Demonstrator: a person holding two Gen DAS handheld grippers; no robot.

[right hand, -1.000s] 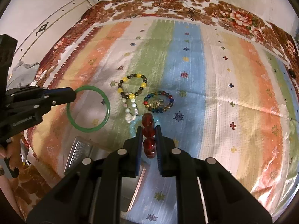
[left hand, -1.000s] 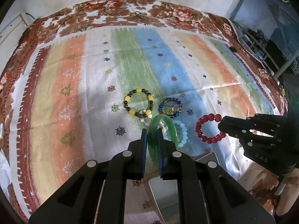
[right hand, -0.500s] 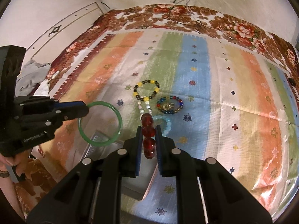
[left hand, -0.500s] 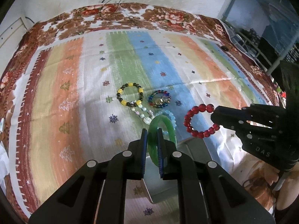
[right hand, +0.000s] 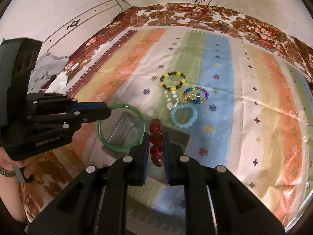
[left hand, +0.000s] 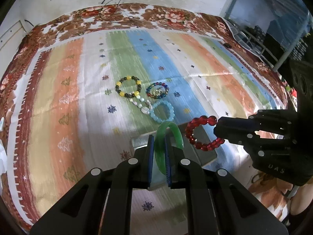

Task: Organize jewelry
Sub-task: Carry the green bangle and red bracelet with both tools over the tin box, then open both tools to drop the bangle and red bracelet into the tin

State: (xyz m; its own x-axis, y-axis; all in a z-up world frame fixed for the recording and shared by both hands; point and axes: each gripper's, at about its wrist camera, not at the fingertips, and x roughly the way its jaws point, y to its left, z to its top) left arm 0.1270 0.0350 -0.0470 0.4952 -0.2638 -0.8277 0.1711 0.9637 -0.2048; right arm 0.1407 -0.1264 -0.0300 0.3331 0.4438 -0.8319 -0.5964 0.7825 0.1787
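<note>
My left gripper (left hand: 158, 146) is shut on a green bangle (left hand: 175, 132), seen as a full ring in the right wrist view (right hand: 122, 127). My right gripper (right hand: 155, 143) is shut on a red bead bracelet (right hand: 156, 137), seen as a ring in the left wrist view (left hand: 201, 133). Both are held above a shiny metal tray (left hand: 203, 146), which also shows in the right wrist view (right hand: 125, 129), on the striped cloth. Beyond it lie a yellow-and-black bracelet (left hand: 128, 86), a multicoloured bracelet (left hand: 157, 90), a white bead string (left hand: 141, 105) and a light blue bracelet (left hand: 162, 111).
The striped cloth (left hand: 78, 98) covers a bed with a floral border. Crumpled grey cloth (right hand: 47, 70) lies at the left edge in the right wrist view. A wall with cables stands behind. Furniture and racks (left hand: 273, 39) are off the right side.
Both grippers have pulled back toward the near edge with their bracelets. The metal tray is now under them, and the light blue bracelet on the cloth is uncovered.
</note>
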